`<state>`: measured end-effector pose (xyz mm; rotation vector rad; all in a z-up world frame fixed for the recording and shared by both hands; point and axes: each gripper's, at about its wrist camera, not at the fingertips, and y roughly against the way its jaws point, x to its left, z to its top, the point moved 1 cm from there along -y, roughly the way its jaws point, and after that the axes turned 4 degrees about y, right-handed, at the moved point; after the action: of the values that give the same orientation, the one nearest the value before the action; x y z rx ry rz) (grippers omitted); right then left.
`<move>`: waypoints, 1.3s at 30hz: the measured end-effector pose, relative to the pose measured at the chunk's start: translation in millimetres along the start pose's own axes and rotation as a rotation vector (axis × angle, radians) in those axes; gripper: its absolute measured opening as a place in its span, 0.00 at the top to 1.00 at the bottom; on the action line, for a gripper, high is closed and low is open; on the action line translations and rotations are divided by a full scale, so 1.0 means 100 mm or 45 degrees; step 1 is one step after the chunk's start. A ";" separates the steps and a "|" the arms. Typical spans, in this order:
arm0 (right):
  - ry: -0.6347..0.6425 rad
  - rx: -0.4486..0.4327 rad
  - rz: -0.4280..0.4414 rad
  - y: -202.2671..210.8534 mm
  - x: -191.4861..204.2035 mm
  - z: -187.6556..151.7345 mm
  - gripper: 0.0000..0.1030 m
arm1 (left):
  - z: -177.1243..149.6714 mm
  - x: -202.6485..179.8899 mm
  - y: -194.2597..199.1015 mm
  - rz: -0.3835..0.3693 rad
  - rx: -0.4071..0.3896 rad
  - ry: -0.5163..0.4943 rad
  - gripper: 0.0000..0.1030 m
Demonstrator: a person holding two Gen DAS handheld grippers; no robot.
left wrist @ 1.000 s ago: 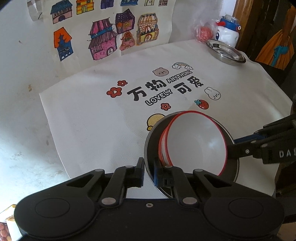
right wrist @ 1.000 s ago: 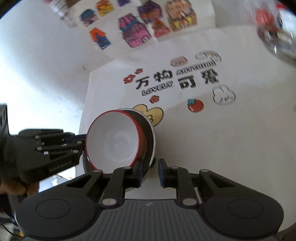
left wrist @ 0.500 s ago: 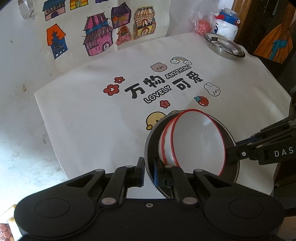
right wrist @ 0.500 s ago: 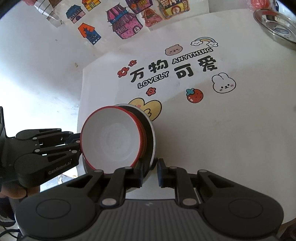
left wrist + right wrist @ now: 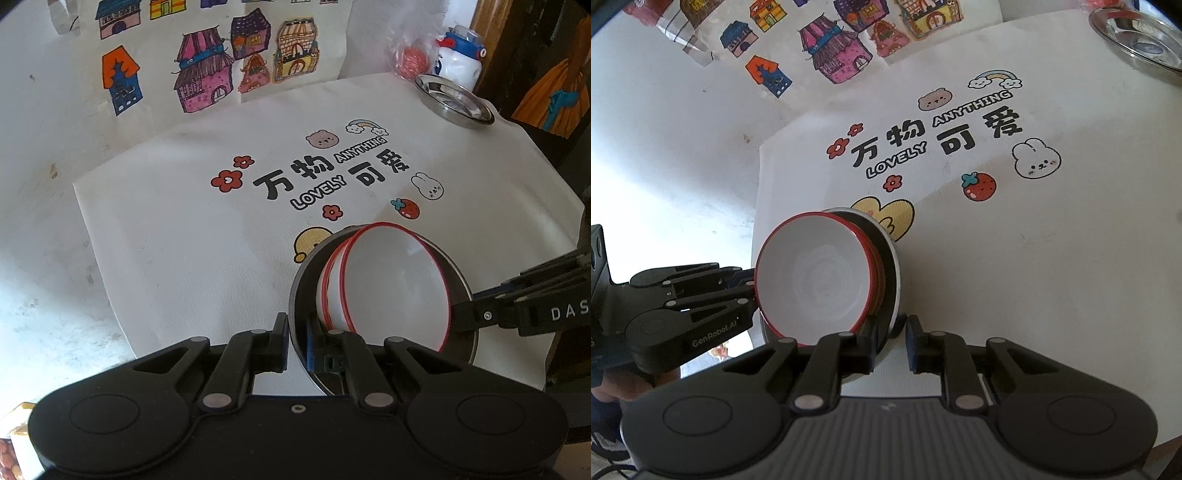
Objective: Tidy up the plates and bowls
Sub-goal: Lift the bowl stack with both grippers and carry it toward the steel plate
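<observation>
While the metal plate [image 5: 306, 280] stands tilted over the mat [image 5: 184, 240] beside its duck print, we see stacked bowls [image 5: 395, 284] inside facing the right gripper [image 5: 891, 341]; both grippers, left [image 5: 297, 345] included, pinch the plate's rim.

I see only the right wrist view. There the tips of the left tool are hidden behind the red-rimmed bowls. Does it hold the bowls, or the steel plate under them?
Observer: The plate. In the left wrist view the left tool has one finger on each side of the near rim of the steel plate. The red-rimmed bowls sit inside the plate, and this tool does not touch them.
Operator: Thank you. Is something behind the second steel plate at the far corner? My view is cut off there.
Observer: Yes. A white bottle with a blue cap stands just behind the second steel plate.
</observation>
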<state>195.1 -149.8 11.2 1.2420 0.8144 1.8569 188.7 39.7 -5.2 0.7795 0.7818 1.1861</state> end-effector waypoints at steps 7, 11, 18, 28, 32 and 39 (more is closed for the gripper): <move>-0.048 -0.040 0.019 0.03 -0.04 -0.04 0.83 | 0.02 -0.01 0.00 0.009 0.008 0.039 0.93; -0.063 -0.044 0.026 0.04 -0.06 -0.05 0.83 | 0.04 -0.03 0.00 0.011 0.004 0.034 0.93; -0.072 -0.052 0.018 0.07 -0.10 -0.07 0.84 | 0.09 -0.09 -0.02 0.010 0.010 0.015 0.93; -0.108 -0.082 0.021 0.16 -0.29 -0.04 0.83 | 0.21 -0.26 -0.07 -0.005 0.005 -0.009 0.94; -0.122 -0.107 0.019 0.23 -0.39 -0.01 0.83 | 0.30 -0.34 -0.10 -0.014 -0.008 -0.028 0.94; -0.158 -0.171 0.002 0.38 -0.62 0.11 0.83 | 0.53 -0.55 -0.17 -0.030 -0.050 -0.065 0.95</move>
<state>212.2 -221.0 17.1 1.2585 0.6121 1.7856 231.3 -23.1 13.7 0.7635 0.7223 1.1532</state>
